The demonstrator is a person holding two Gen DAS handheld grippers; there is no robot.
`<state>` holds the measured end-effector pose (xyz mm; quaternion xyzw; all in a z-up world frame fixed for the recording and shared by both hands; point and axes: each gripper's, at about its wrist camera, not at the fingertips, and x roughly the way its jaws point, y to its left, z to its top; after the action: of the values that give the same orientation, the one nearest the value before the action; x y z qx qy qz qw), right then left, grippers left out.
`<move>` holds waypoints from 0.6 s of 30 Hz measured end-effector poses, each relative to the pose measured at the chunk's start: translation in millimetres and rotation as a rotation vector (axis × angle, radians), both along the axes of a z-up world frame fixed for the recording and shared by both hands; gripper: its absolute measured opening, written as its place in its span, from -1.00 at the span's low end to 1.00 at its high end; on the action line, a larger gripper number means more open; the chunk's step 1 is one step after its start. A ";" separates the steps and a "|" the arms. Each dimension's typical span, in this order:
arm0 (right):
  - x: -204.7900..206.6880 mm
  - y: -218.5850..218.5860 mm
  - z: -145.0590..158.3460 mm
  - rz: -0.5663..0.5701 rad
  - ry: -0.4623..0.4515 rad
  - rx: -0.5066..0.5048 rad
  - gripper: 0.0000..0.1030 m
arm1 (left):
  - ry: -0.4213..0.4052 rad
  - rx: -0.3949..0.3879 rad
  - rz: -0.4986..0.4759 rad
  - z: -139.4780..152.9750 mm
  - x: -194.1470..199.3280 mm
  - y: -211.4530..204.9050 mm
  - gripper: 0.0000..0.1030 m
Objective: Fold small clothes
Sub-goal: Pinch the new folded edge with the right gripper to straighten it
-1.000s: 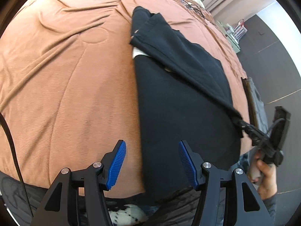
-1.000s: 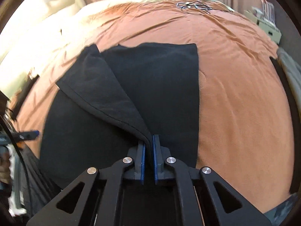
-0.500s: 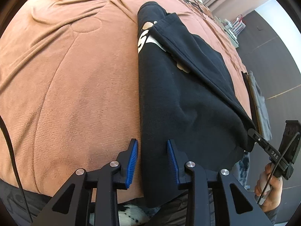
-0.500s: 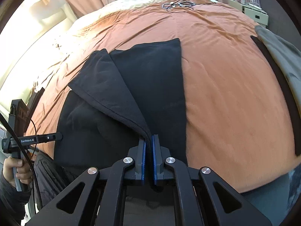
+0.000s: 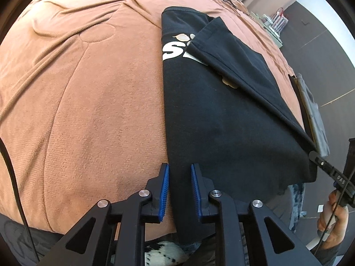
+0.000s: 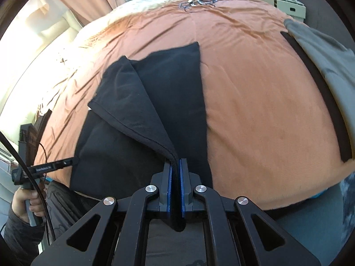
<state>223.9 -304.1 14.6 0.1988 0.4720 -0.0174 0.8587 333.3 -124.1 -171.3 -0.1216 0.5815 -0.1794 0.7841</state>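
Observation:
A black T-shirt [image 5: 221,110] with white print lies on the orange-brown bedspread [image 5: 77,99], partly folded, one side flap laid over its middle. My left gripper [image 5: 179,170] is at the shirt's near left edge; its blue pads stand a narrow gap apart with the cloth edge between them. My right gripper [image 6: 175,166] is shut on the shirt's [image 6: 155,102] near right corner, where the flap's hem runs into the pads. The right gripper also shows at the right of the left wrist view [image 5: 310,153], and the left one shows at the left of the right wrist view [image 6: 75,160].
A grey folded garment [image 6: 321,51] and a dark strip lie at the bed's right edge. Tangled cables [image 6: 199,1] lie at the far end. Shelving [image 6: 286,2] stands beyond the bed. The bed's near edge is just below both grippers.
My left gripper has moved right onto the shirt's near left edge and its jaws have narrowed from wide open to a small gap. The right gripper stays shut on its corner and has drawn it nearer.

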 end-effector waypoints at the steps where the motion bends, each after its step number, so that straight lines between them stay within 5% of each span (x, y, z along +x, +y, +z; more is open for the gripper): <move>1: 0.5 -0.8 -2.6 -0.004 0.003 0.006 -0.96 | 0.003 -0.003 0.002 -0.4 -0.4 1.1 -0.58; 8: 1.9 -5.7 -10.8 -0.017 -0.011 0.040 -0.96 | 0.028 0.009 -0.036 5.5 -9.5 0.7 -0.58; 18: 2.5 -1.8 -14.5 -0.050 -0.005 0.046 -0.96 | 0.082 -0.086 -0.072 -5.3 -32.5 15.6 -0.58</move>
<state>226.3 -305.9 0.1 0.2302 0.4652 -0.0276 0.8543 300.8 -108.5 -176.6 -0.1413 0.6088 -0.2272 0.7468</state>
